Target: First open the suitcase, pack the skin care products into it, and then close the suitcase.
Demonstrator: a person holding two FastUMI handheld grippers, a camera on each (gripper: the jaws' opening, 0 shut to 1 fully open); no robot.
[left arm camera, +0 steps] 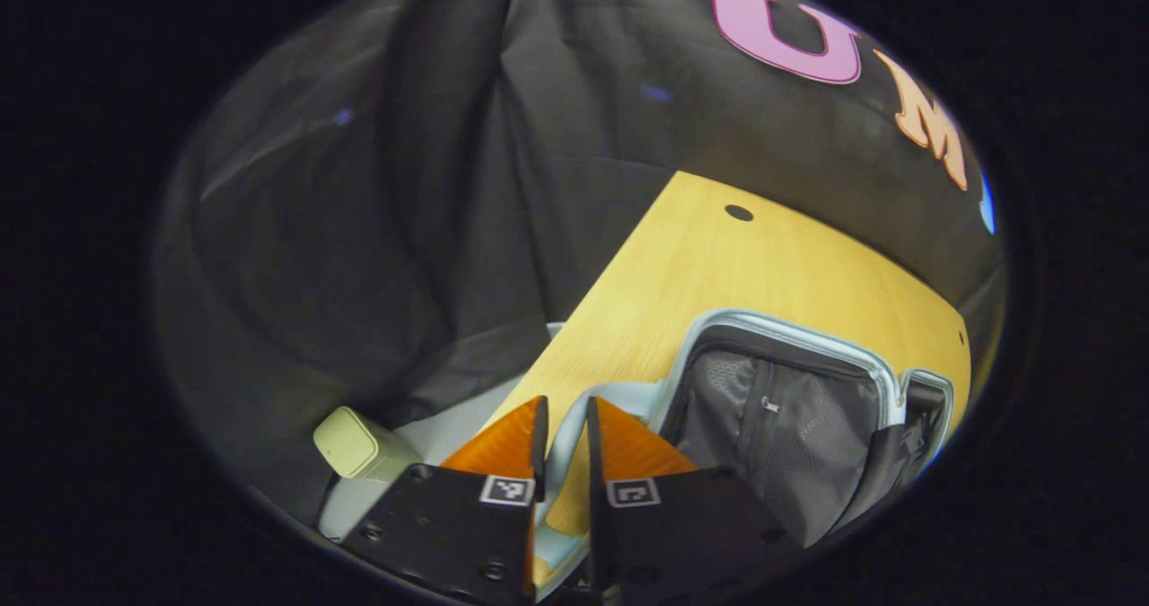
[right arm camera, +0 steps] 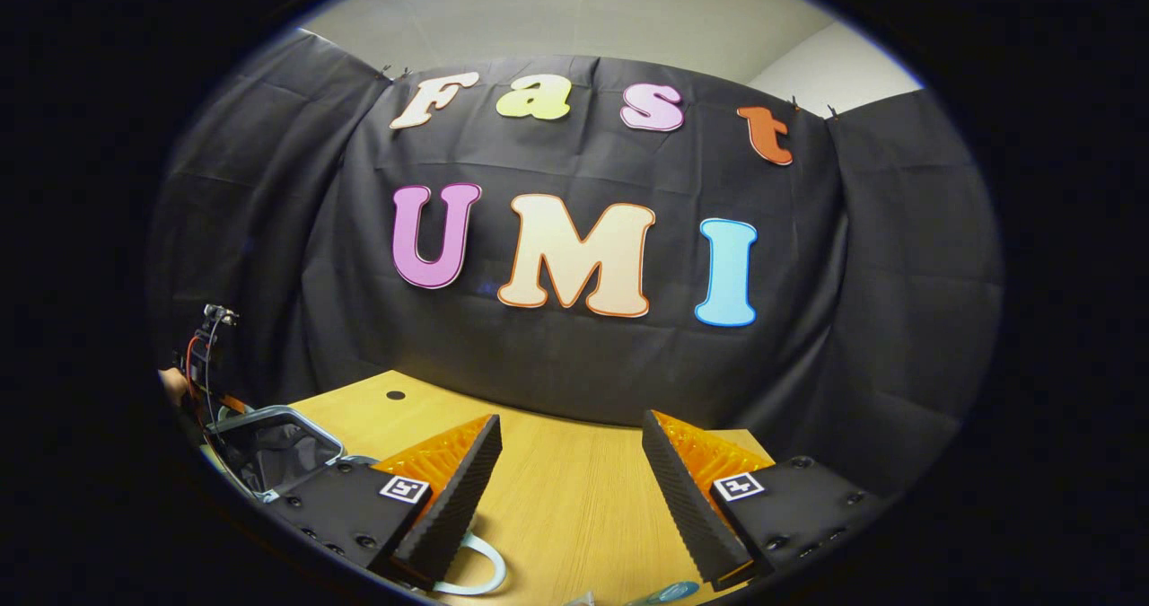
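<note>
In the left gripper view, the left gripper [left arm camera: 565, 444] at the bottom centre has its fingers almost together, with only a thin gap, and nothing is between them. The suitcase [left arm camera: 790, 408] lies open on the wooden table [left arm camera: 718, 265] at the lower right. In the right gripper view, the right gripper [right arm camera: 570, 498] is wide open and empty above the table; the suitcase is at the lower left.

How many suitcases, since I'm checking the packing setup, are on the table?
1. The open suitcase lies on the wooden table, lined inside showing; in the right gripper view it sits at the far left edge. Another could be hidden beyond the views.
</note>
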